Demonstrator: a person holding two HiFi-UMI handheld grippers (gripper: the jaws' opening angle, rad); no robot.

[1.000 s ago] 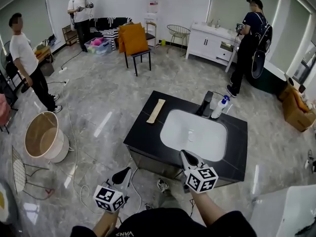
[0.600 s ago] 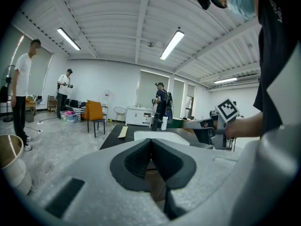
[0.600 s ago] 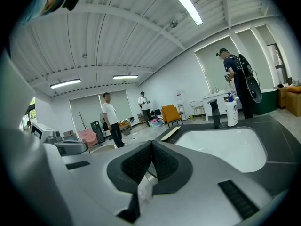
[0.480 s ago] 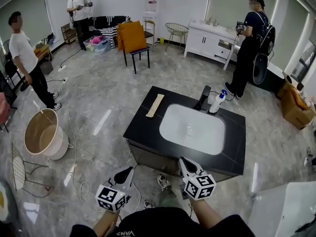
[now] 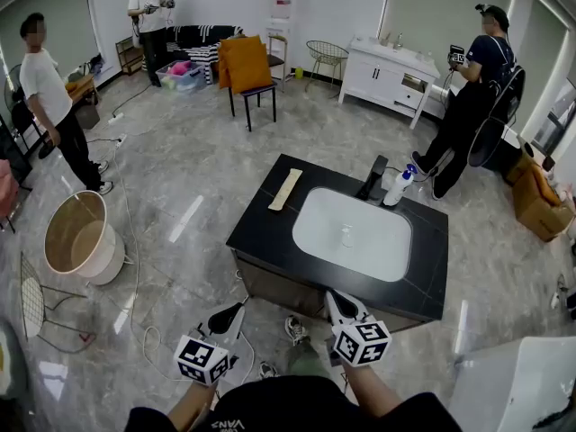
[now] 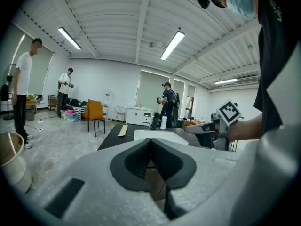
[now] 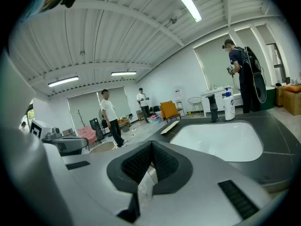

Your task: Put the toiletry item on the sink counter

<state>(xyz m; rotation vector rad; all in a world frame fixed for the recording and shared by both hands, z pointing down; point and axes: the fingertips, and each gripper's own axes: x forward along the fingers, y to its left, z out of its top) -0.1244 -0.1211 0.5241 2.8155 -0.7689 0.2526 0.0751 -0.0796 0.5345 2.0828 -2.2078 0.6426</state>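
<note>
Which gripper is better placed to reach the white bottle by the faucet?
Right, probably. The right gripper is at the near edge of the counter, nearer the bottle. The left gripper is off the left corner, farther away. Both jaws are shut, empty.

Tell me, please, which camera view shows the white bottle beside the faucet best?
The head view: the bottle stands whole on the black counter by the faucet. The right gripper view shows the bottle side-on; the left gripper view shows it small.
</note>
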